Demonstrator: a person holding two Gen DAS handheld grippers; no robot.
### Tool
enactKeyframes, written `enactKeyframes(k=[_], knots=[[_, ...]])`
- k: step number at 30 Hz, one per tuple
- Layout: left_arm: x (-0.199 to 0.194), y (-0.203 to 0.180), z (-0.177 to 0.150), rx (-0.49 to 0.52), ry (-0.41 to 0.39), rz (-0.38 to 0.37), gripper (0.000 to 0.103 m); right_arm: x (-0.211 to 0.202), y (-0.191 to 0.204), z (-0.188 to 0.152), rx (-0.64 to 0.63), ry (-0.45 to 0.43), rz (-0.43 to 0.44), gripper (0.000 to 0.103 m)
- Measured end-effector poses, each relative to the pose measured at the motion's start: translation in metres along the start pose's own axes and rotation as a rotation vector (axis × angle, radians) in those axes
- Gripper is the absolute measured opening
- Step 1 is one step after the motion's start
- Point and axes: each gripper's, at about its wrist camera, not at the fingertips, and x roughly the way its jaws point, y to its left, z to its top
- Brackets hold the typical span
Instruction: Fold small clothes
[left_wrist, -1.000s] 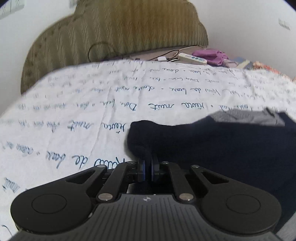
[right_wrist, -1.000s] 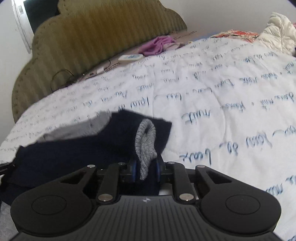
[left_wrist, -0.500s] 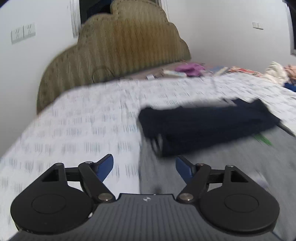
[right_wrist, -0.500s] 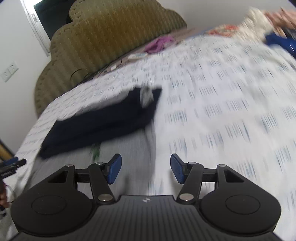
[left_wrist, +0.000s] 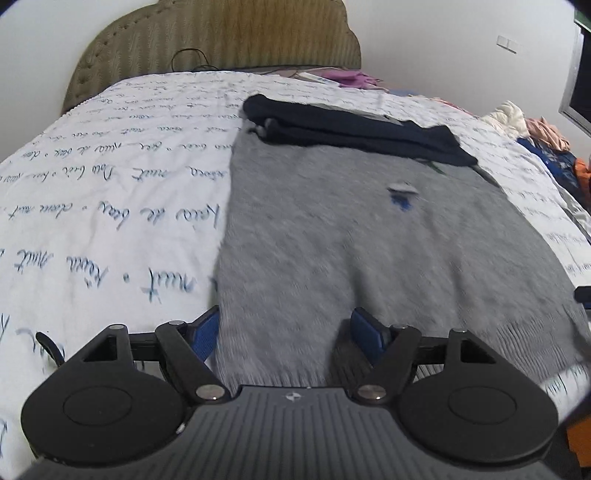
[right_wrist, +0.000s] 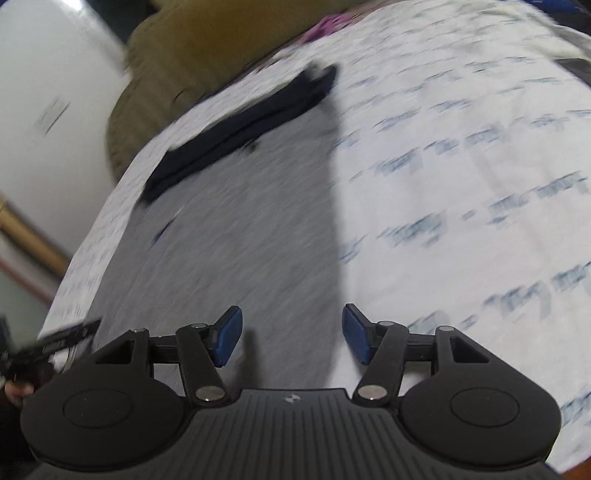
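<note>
A grey knit garment (left_wrist: 369, 229) lies flat on the bed, with its dark navy top part (left_wrist: 354, 129) folded over across the far end. A small blue emblem (left_wrist: 402, 197) shows on the grey cloth. My left gripper (left_wrist: 286, 334) hangs open over the near hem at the garment's left edge, nothing between its fingers. In the blurred right wrist view the same grey garment (right_wrist: 236, 236) and its navy fold (right_wrist: 243, 125) stretch away. My right gripper (right_wrist: 290, 338) stands open above the garment's near right edge, holding nothing.
The bed wears a white cover with blue script (left_wrist: 103, 192) and has an olive padded headboard (left_wrist: 221, 37). Purple cloth (left_wrist: 347, 78) and cables lie near the headboard. A heap of clothes (left_wrist: 535, 129) sits at the far right. A hand with the other gripper (right_wrist: 33, 354) shows at left.
Both grippers let go of the navy fold, opened, and drew back toward the near hem. The navy part now rests folded across the far end of the grey garment.
</note>
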Motion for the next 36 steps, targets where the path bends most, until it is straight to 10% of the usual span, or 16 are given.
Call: enactKeyframes(k=[7, 11, 15, 18, 30, 36], knots=[[-0.015, -0.001, -0.013, -0.044, 0.027, -0.019, 0.073, 0.000, 0.011, -0.027, 0.024, 0.022, 0.076, 0.056], [-0.019, -0.002, -0.012, -0.062, 0.047, -0.023, 0.063, 0.003, 0.000, -0.029, 0.094, 0.027, 0.096, 0.019], [-0.022, -0.003, -0.009, -0.069, 0.069, -0.029, 0.046, 0.003, -0.006, -0.034, 0.119, 0.022, 0.107, 0.007], [-0.023, -0.004, -0.008, -0.060, 0.074, -0.029, 0.007, -0.002, -0.005, -0.033, 0.110, 0.002, 0.102, 0.005], [-0.031, 0.007, -0.014, -0.046, 0.067, -0.017, 0.013, -0.013, -0.028, -0.038, 0.150, -0.033, 0.037, 0.005], [-0.047, 0.027, -0.015, -0.119, 0.039, -0.085, 0.072, -0.019, -0.015, -0.034, 0.123, -0.019, 0.033, 0.010]])
